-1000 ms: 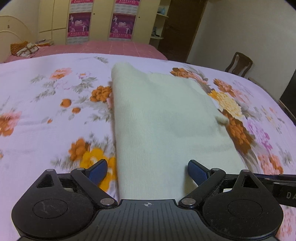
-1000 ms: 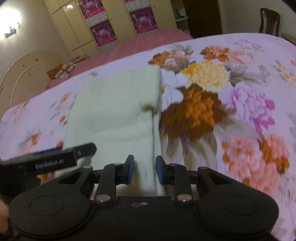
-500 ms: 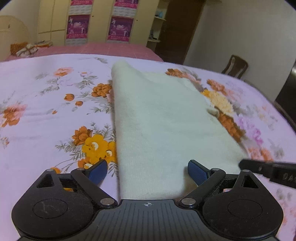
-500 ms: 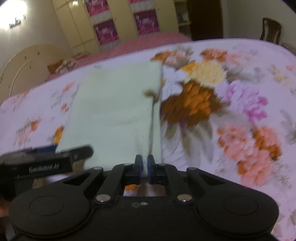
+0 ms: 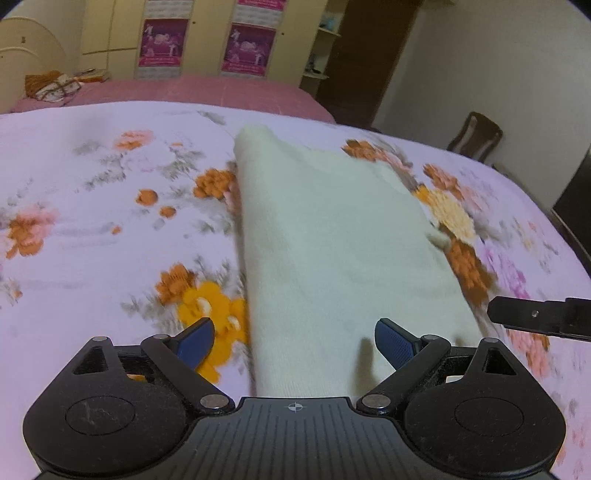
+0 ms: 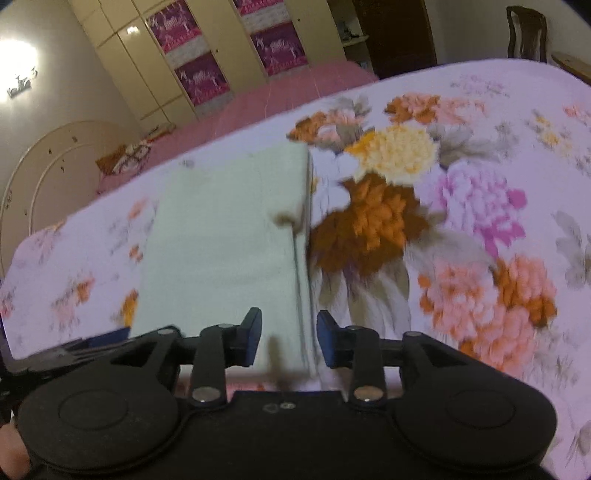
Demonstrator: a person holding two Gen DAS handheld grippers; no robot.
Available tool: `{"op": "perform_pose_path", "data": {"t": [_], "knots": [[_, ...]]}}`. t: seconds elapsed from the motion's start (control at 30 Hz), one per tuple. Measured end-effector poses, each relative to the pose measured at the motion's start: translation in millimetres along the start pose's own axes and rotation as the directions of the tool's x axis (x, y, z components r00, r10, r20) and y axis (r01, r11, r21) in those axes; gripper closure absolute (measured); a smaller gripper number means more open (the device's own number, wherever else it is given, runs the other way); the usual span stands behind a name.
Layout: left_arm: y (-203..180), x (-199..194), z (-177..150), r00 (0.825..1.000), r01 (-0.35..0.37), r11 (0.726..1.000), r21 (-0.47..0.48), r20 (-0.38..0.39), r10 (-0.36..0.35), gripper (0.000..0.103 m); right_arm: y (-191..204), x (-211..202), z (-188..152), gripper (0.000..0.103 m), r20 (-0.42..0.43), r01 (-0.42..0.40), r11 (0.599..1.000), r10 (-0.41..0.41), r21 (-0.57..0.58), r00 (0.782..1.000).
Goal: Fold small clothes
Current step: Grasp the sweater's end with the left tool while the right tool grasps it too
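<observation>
Just ahead of the right gripper (image 6: 289, 338), the near right edge of a pale cream garment (image 6: 221, 251) is seen between the two blue pads, which are opening and stand clear of the cloth on either side; nothing is held. The left gripper (image 5: 294, 345) is spread wide over the garment's near end, one pad over the bedspread to its left and the other above the cloth, with nothing pinched. A thin black part of the right gripper is seen off to the left gripper's right.

The garment is laid flat as a long, narrow rectangle running away from both grippers, with stacked layers visible along its right edge. It is judged that the lengthwise folds have been made and that a fold bringing the near end toward the far end may remain; whether more clothes await cannot be told.

Beneath everything, a lilac bedspread (image 5: 92, 258) printed with orange, yellow and pink flowers is spread. Beyond it, a pink-covered bed (image 5: 207, 86) is seen, with a small bundle (image 5: 51, 85) at its left end. Farthest off, cream wardrobe doors (image 5: 110, 33) carrying magenta posters (image 5: 160, 40) line the wall, and a wooden chair (image 5: 476, 136) stands far right.
</observation>
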State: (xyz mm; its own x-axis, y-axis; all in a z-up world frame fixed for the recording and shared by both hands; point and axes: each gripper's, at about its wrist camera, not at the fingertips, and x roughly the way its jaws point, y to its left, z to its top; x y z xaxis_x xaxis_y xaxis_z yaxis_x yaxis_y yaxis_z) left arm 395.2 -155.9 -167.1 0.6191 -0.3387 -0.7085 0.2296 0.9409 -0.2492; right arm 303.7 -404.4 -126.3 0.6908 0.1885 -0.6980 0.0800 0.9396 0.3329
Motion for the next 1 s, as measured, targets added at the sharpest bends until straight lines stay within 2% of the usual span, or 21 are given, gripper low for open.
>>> {"op": "perform_pose_path", "data": {"t": [0.03, 0.13, 0.43, 0.47, 0.5, 0.67, 0.7, 0.77, 0.8, 0.83, 0.9, 1.0], "knots": [[3, 1, 4, 1.000, -0.001, 1.000, -0.011, 0.000, 0.001, 0.010, 1, 2, 5, 0.052, 0.006, 0.000, 1.000, 0.000, -0.008, 1.000], [10, 9, 14, 1.000, -0.009, 0.999, -0.039, -0.013, 0.009, 0.010, 5, 10, 16, 0.037, 0.016, -0.003, 1.000, 0.004, -0.024, 1.000], [26, 45, 44, 1.000, -0.006, 0.996, -0.094, -0.016, 0.005, 0.010, -11, 61, 45, 0.027, -0.033, -0.054, 0.996, 0.057, 0.077, 0.998], [28, 49, 47, 1.000, 0.001, 0.995, -0.103, -0.016, -0.003, 0.008, -13, 66, 48, 0.026, -0.035, -0.058, 0.994, 0.061, 0.094, 0.998], [30, 54, 50, 1.000, 0.015, 0.993, -0.115, -0.017, -0.017, 0.001, -18, 73, 52, 0.025, -0.038, -0.065, 0.992, 0.070, 0.112, 0.997], [33, 71, 56, 0.994, 0.103, 0.985, -0.135, -0.004, -0.105, 0.000, -37, 101, 60, 0.023, -0.057, -0.121, 0.972, 0.136, 0.203, 0.989], [33, 73, 56, 0.993, 0.117, 0.984, -0.137, 0.000, -0.118, 0.000, -39, 104, 61, 0.023, -0.043, -0.149, 0.966, 0.161, 0.211, 0.986], [33, 74, 57, 0.989, 0.148, 0.978, -0.145, 0.003, -0.149, 0.002, -40, 109, 63, 0.036, -0.046, -0.192, 0.956, 0.207, 0.223, 0.977], [32, 75, 56, 0.983, 0.181, 0.971, -0.154, 0.004, -0.182, 0.017, -40, 114, 63, 0.052, -0.065, -0.214, 0.948, 0.235, 0.237, 0.970], [31, 76, 57, 0.977, 0.211, 0.964, -0.164, 0.000, -0.214, 0.028, -38, 118, 61, 0.053, -0.077, -0.220, 0.945, 0.244, 0.241, 0.967], [33, 78, 57, 0.971, 0.232, 0.948, -0.217, -0.003, -0.238, 0.035, -33, 119, 61, 0.056, -0.074, -0.221, 0.953, 0.241, 0.208, 0.968], [35, 84, 57, 0.968, 0.243, 0.934, -0.263, 0.005, -0.251, 0.037, -33, 121, 61, 0.059, -0.075, -0.229, 0.954, 0.247, 0.195, 0.966]]}}
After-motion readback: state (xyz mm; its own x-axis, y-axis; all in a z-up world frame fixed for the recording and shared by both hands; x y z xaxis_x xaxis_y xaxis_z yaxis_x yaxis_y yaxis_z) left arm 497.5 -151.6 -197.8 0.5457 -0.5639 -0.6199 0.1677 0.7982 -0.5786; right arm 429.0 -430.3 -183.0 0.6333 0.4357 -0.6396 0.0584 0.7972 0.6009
